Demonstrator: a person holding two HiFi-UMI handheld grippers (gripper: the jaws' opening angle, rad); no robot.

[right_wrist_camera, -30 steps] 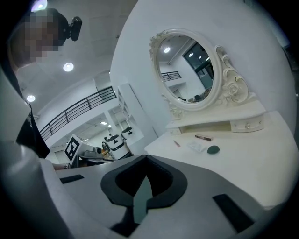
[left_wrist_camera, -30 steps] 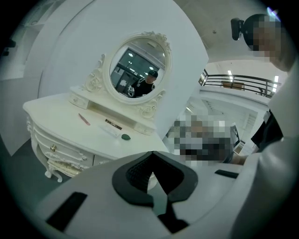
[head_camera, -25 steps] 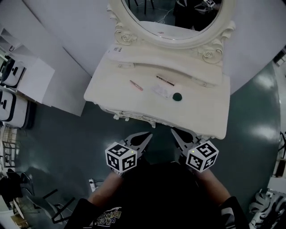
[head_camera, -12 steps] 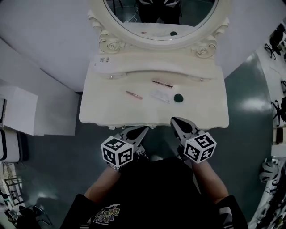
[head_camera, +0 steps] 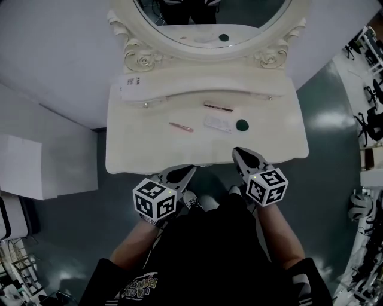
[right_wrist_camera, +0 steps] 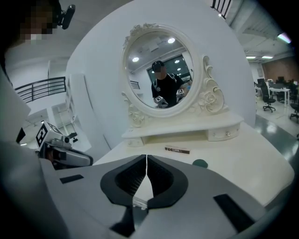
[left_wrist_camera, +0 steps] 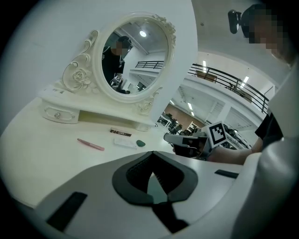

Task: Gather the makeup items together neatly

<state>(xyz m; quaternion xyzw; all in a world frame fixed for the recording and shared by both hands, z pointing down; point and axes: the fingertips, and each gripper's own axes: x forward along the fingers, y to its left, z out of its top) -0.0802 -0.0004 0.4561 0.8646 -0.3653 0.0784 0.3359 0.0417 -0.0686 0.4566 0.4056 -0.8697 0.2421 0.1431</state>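
Setting: cream vanity tabletop (head_camera: 140, 146) is standing against a white wall (head_camera: 54, 60), with an oval mirror (head_camera: 203, 18) rising at its back and a dark green floor (head_camera: 66, 233) showing around it
Pink pencil (head_camera: 181, 127): is lying left of the other makeup items, apart from them
Dark slim stick (head_camera: 218, 107): is lying near the raised back shelf, just behind the white case
White flat case (head_camera: 218, 124): is lying mid-tabletop, just left of the green disc
Green disc (head_camera: 242, 125): is sitting close beside the white case; whether they are touching cannot be told
Left hand-held gripper (head_camera: 190, 171): is hovering at the tabletop's front edge, jaws meeting tip to tip, holding nothing
Right hand-held gripper (head_camera: 237, 152): is hovering over the front edge, nearest the green disc, jaws pressing together, holding nothing
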